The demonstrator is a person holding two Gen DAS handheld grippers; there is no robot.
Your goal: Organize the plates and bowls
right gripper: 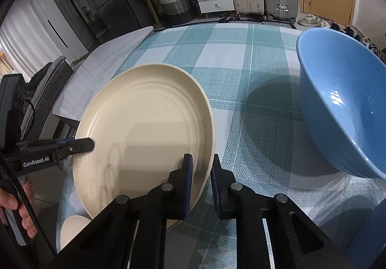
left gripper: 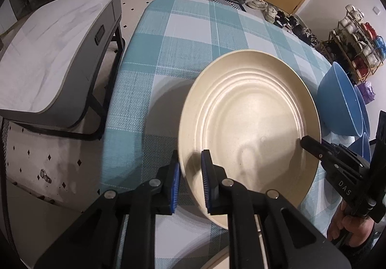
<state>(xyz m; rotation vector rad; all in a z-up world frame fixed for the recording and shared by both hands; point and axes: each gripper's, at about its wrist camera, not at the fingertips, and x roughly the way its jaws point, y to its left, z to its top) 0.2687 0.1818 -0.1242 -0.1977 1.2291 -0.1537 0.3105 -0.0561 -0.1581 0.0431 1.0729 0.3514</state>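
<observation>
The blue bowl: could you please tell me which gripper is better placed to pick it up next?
Probably the right. Both pinch the cream plate by its rim, but the right gripper sits on the edge nearest the blue bowl, with the left gripper across the plate.

A round cream plate (left gripper: pixel 248 129) with concentric ridges around its well is held tilted above the blue-and-white checked tablecloth (left gripper: pixel 183 52), clamped by its rim at about seven and four o'clock. A glossy blue bowl (right gripper: pixel 342 105) is seen upright at three o'clock of it, just beside its rim.
</observation>
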